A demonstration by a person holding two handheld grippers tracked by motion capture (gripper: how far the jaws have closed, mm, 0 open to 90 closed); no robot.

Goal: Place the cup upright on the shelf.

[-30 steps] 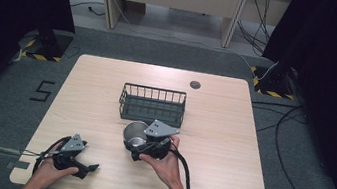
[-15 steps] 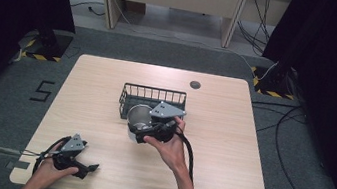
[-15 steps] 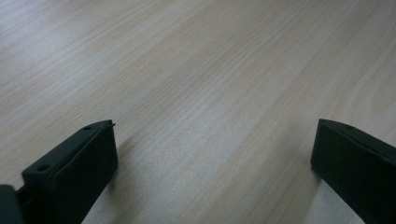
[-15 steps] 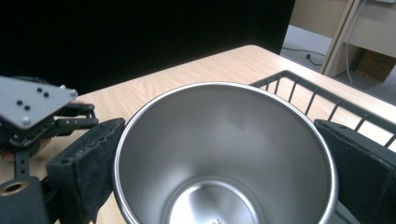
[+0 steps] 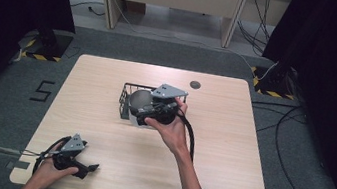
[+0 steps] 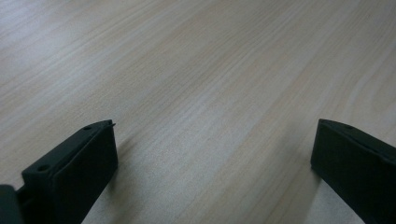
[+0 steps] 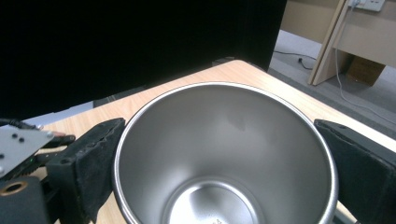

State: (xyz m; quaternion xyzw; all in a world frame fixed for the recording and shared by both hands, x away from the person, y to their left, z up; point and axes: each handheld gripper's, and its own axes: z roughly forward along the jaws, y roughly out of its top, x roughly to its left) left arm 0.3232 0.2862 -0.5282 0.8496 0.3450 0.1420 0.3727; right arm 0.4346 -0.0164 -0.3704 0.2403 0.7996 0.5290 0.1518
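Note:
A steel cup (image 5: 136, 99) hangs above the table with my right gripper (image 5: 141, 112) shut on its sides. It is at the front edge of a black wire basket (image 5: 125, 89). In the right gripper view the cup's open mouth (image 7: 224, 154) faces the camera, and a black pad (image 7: 88, 163) presses on each side of its rim. My left gripper (image 5: 87, 168) rests on the table near the front left corner. Its jaws stand wide apart in the left gripper view, with only bare wood (image 6: 210, 140) between them.
The light wooden table (image 5: 229, 149) has a small black round cap (image 5: 195, 84) near its far edge. A cable (image 5: 191, 138) trails from the right gripper along the person's forearm. Dark curtains stand at both sides, and desk legs rise behind the table.
The right gripper has lifted the cup off the table and carried it away from the person, up to the basket. The left gripper has stayed in place.

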